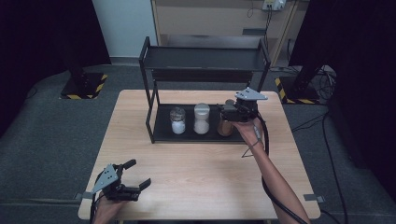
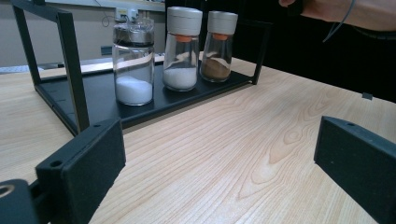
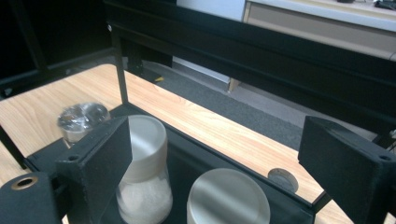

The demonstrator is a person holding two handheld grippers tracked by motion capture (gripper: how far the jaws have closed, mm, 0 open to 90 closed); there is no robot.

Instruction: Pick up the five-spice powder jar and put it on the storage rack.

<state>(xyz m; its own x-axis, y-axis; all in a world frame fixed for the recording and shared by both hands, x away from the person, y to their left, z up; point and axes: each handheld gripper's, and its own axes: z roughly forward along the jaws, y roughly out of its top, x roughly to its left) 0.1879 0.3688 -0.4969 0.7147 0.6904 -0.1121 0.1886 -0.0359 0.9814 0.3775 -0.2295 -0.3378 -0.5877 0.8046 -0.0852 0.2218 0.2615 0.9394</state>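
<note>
A black two-tier rack stands at the back of the wooden table. On its lower shelf stand three jars in a row: a glass-lidded jar of white powder, a grey-capped jar of white powder and a grey-capped jar of brown spice. My right gripper hovers just above the brown jar, open and empty; that jar's round lid lies below and between its jaws. My left gripper rests open near the table's front left corner, facing the jars from afar.
The rack's upper shelf hangs close above and ahead of the right gripper. The rack's front post stands left of the jars. Bare wood stretches between the rack and the front edge. Black stands with striped bases flank the table on the floor.
</note>
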